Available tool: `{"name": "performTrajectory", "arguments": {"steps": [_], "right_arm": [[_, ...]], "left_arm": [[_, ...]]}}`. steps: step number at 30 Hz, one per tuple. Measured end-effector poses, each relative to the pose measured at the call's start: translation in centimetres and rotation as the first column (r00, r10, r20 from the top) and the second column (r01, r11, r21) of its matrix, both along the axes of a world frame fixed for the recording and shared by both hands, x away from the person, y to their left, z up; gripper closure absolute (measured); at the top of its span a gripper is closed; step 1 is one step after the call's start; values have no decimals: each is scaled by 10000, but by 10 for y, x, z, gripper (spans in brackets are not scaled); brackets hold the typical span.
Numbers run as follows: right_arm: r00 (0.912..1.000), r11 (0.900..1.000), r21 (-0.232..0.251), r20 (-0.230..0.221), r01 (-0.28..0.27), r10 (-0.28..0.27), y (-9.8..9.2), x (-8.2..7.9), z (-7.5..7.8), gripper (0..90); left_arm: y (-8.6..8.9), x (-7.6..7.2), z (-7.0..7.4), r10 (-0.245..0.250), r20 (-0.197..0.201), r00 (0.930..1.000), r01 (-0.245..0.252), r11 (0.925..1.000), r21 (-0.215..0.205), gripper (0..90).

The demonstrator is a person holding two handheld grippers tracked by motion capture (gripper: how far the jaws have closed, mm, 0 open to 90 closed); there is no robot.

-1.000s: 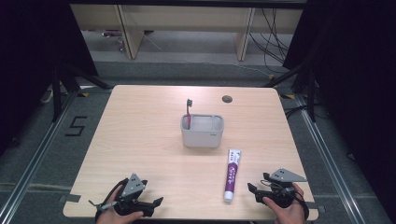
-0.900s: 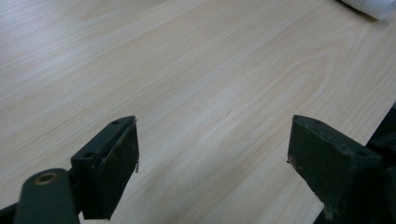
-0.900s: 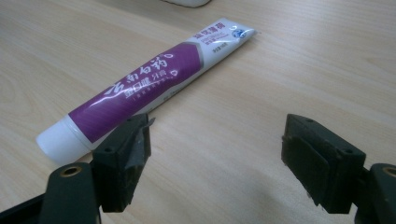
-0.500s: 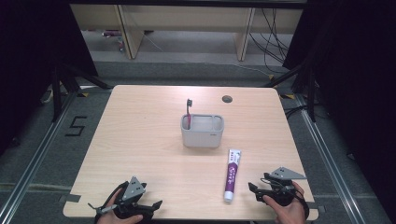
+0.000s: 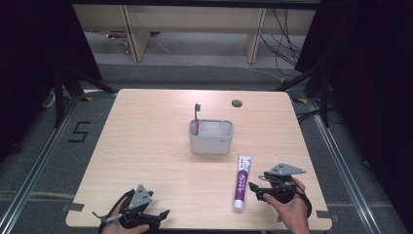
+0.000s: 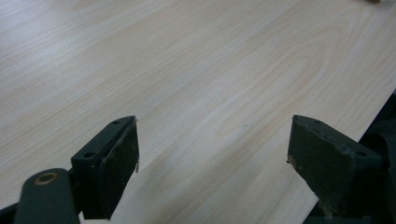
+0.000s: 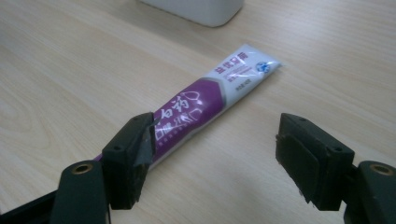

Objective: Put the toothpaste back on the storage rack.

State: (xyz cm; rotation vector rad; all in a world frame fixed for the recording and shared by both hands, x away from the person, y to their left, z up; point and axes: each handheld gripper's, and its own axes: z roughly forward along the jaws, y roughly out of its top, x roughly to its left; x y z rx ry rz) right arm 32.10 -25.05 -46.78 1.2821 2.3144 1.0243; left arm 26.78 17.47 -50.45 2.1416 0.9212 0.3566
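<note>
- Wooden table (image 5: 146, 146) in a dark room: from the high view we see a grey holder (image 5: 211, 137) near the middle with a toothbrush (image 5: 197, 117) standing upright in its left compartment, and a purple-and-white toothpaste tube (image 5: 240, 182) lying flat on the near side of the holder, apart from it, cap toward the near edge.
- Same view: the left gripper (image 5: 146, 214) sits at the near-left edge, well apart from everything; the right gripper (image 5: 260, 190) sits just beside the tube's cap end.
- Left gripper view: we see both jaws spread wide over bare wood, holding nothing.
- Right gripper view: the right gripper (image 7: 215, 149) has its jaws spread; the tube (image 7: 205, 107) runs diagonally past the left jaw and is not centred in the gap.
- Risk, in our judgement: closing from this offset would catch only the tube's edge, so the soft body could squirm out or spin on the smooth wood.
- Further risk: a grip near the cap end would leave the flat tail sagging, which could snag the holder's rim.
</note>
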Motion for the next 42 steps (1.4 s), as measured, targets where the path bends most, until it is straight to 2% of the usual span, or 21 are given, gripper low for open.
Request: {"name": "performTrajectory", "arguments": {"steps": [1,2,3,4,5,6,7,9,10,11,12,14,15,16,18,19,26,27,29,31,42], "right_arm": [[10000,10000,0,0,0,0,0,0,0,292],[9996,10000,-39,-258,87,-88,4,1,0,287],[9997,9997,-239,-264,-7,0,6,4,-1,285],[9990,9997,-224,-438,11,-21,10,5,-2,284],[9979,9991,-417,-653,-80,53,15,10,-3,283],[9968,9989,-455,-797,-75,38,17,11,-4,281],[9976,9991,-411,-695,-105,76,19,14,-6,281],[9981,9988,-466,-609,-116,87,20,16,-8,279],[9962,9992,-388,-866,28,-61,24,16,-7,278],[9955,9979,-624,-937,-181,122,26,17,-4,278],[9965,9971,-723,-822,-231,171,28,18,-4,277],[9972,9957,-832,-655,-413,359,31,21,-4,272],[9952,9966,-777,-955,-271,196,34,20,-3,271],[9956,9958,-866,-918,-283,203,36,22,-5,263],[9948,9949,-979,-1003,-261,162,37,23,-5,258],[9927,9945,-1033,-1204,-198,72,41,25,-6,257],[9893,9909,-1259,-1424,-484,303,48,29,-11,246],[9872,9910,-1280,-1586,-392,185,51,29,-13,246],[9880,9891,-1379,-1514,-515,303,51,30,-14,244],[9868,9893,-1394,-1604,-437,210,51,32,-15,243],[9814,9866,-1468,-1872,-716,434,45,33,-16,260]], "left_arm": [[0,0,0,0,0,10000,0,10000,0,161],[1,0,0,-45,-11,10000,45,9999,132,161],[1,0,0,-73,-29,10000,74,9999,142,161],[0,0,0,-69,-49,10000,70,9999,100,162],[-2,-1,-1,105,-32,9999,-105,9996,-243,162],[-2,-1,-1,105,-32,9999,-105,9996,-243,162],[0,-1,0,-52,-26,10000,52,10000,64,161],[0,-1,0,-55,-32,10000,55,10000,70,161],[0,-1,0,-75,-54,10000,75,9999,82,161],[-3,-1,-2,80,-53,10000,-81,9997,-213,162],[-1,0,-1,-18,-6,10000,18,10000,31,162],[-2,-1,-1,-54,-111,9999,54,10000,-7,162],[-3,-1,-1,60,-61,10000,-61,9999,-143,162],[0,0,0,-71,-45,10000,72,9999,85,161],[0,0,0,-58,-44,10000,59,10000,33,162],[0,0,0,-35,-91,10000,36,10000,30,161],[-1,0,-1,-57,-77,10000,58,10000,62,162],[-1,0,-1,-104,-109,9999,104,9999,8,161],[0,0,0,-148,-90,9998,149,9998,92,162],[-1,0,-1,-122,20,9999,122,9999,0,162],[-2,-1,0,-149,-50,9999,149,9999,29,162]]}}
